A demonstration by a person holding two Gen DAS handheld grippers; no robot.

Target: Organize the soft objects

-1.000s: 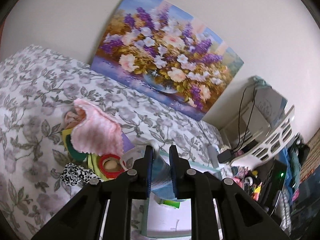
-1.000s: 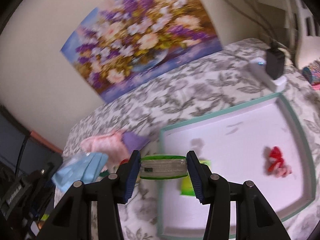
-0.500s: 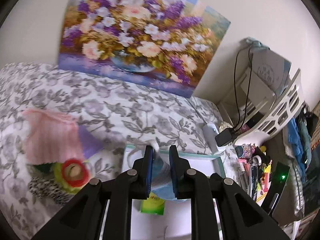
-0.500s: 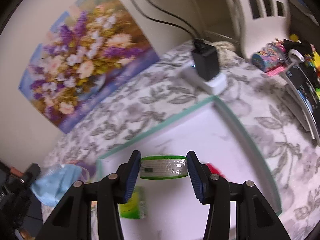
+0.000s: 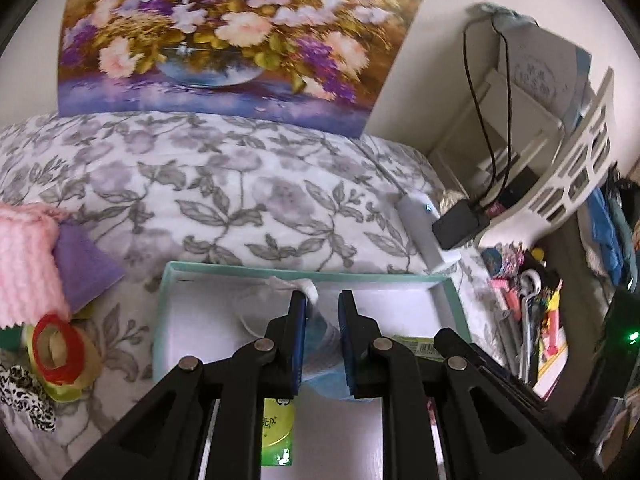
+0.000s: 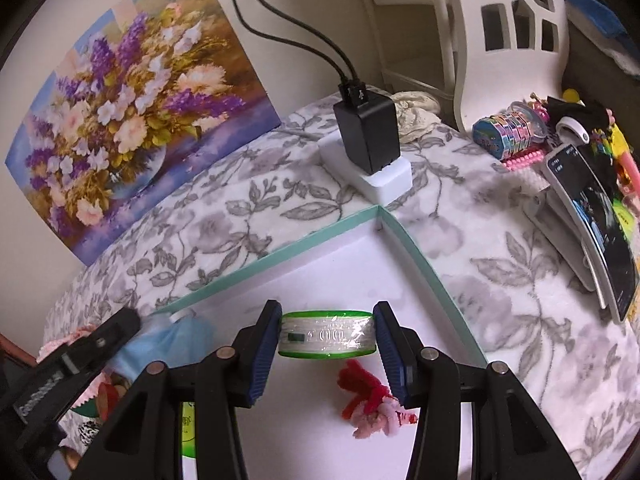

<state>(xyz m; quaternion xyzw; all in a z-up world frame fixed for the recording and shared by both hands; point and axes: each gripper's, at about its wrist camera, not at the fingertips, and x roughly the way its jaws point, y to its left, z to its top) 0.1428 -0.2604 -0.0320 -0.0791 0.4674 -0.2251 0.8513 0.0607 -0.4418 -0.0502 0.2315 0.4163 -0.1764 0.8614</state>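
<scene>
Nearest the left wrist camera, the left gripper (image 5: 322, 312) has its jaws drawn close and pinching a light blue face mask (image 5: 324, 364), which hangs bunched between the pads above the white floor of a teal-rimmed tray (image 5: 304, 271). Under the left gripper a green tissue packet (image 5: 278, 432) lies flat in the tray. In the right wrist view, the right gripper (image 6: 327, 334) stands with its jaws half spread and clamped on the two ends of a green-edged packet (image 6: 327, 335), held level above the tray. Just below that packet a red and pink fuzzy toy (image 6: 370, 404) lies on the tray floor. To the left of the tray, on the grey floral bedspread (image 5: 240, 200), lies a heap of soft things: a pink knitted cloth (image 5: 24, 264), a purple cloth (image 5: 82, 268) and a red ring (image 5: 54, 350). Beyond the tray's far corner a black charger (image 6: 366, 132) is plugged into a white power strip. Farthest back, a flower painting (image 5: 224, 36) leans against the wall.
</scene>
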